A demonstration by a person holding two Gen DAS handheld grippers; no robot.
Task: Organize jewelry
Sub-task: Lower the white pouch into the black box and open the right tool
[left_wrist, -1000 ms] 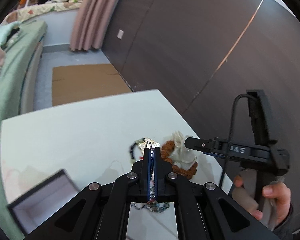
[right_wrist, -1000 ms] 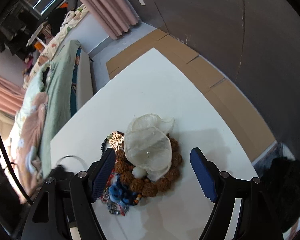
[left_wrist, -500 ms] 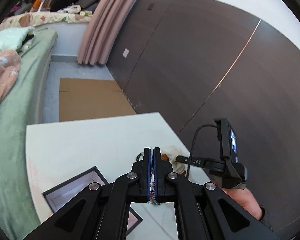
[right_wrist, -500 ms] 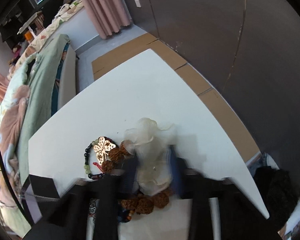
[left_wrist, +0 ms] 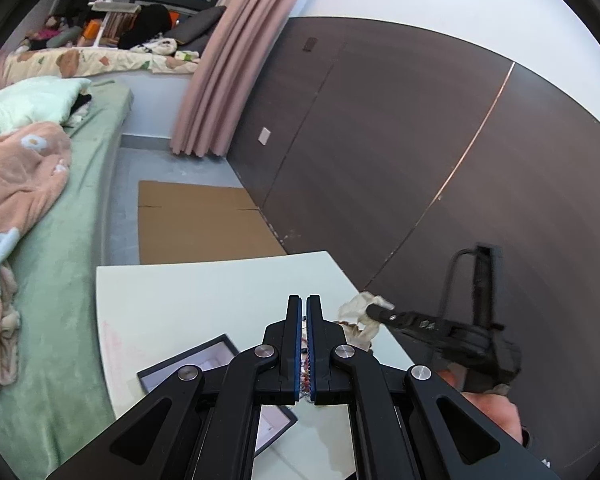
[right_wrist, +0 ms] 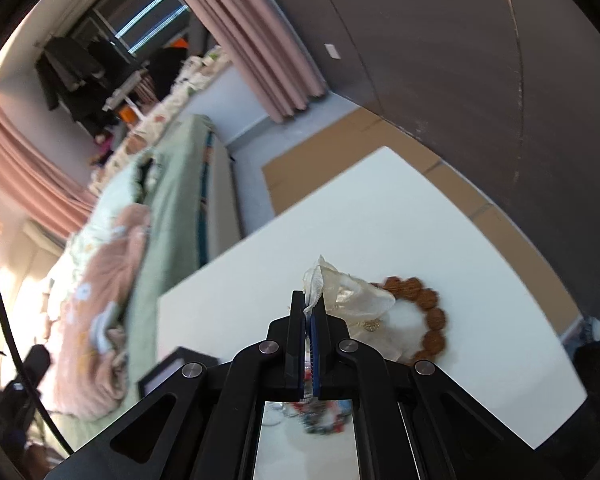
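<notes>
Right hand-held gripper (right_wrist: 309,300): jaws pressed together, pinching the top edge of a cream organza pouch (right_wrist: 354,300) raised above the white counter (right_wrist: 380,216). A brown bead bracelet (right_wrist: 430,320) lies on the counter at 3 o'clock of the pouch, partly behind it.

Left hand-held gripper (left_wrist: 304,304): jaws nearly closed on a thin multicoloured beaded piece (left_wrist: 306,364) between the pads. A dark-framed jewelry box (left_wrist: 188,364) sits on the counter at 8 o'clock of this gripper.
</notes>
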